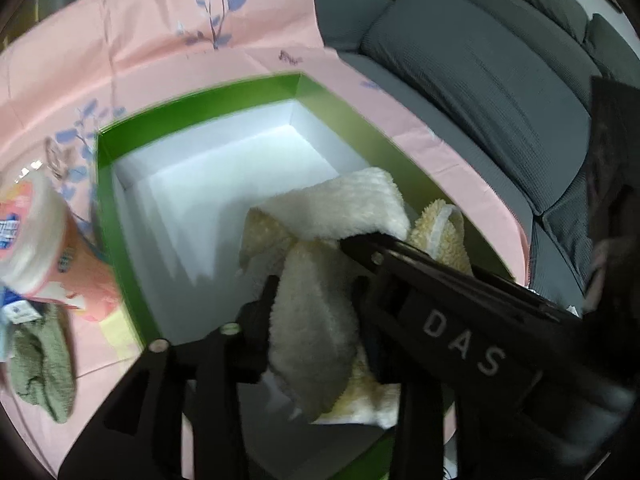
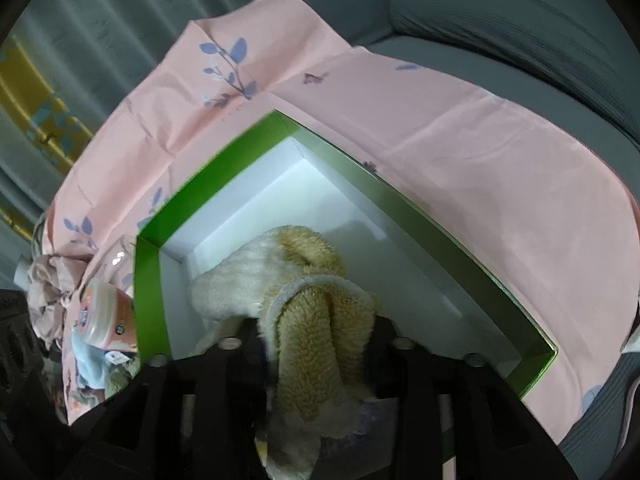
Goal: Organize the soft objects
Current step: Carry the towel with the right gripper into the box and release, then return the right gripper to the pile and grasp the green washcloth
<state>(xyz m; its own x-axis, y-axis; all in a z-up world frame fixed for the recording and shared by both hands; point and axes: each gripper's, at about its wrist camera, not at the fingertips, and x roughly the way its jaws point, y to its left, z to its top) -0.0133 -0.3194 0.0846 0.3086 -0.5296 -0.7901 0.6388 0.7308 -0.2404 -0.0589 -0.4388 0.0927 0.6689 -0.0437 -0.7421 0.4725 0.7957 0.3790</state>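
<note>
here the left gripper is pinched onto a fold of the cream fleece towel, and the right gripper is clamped on its tan, curly side. the towel hangs over the near part of the green box, inside its white walls. the box sits on a pink floral cloth. left of the box lie a tissue pack and an olive cloth.
</note>
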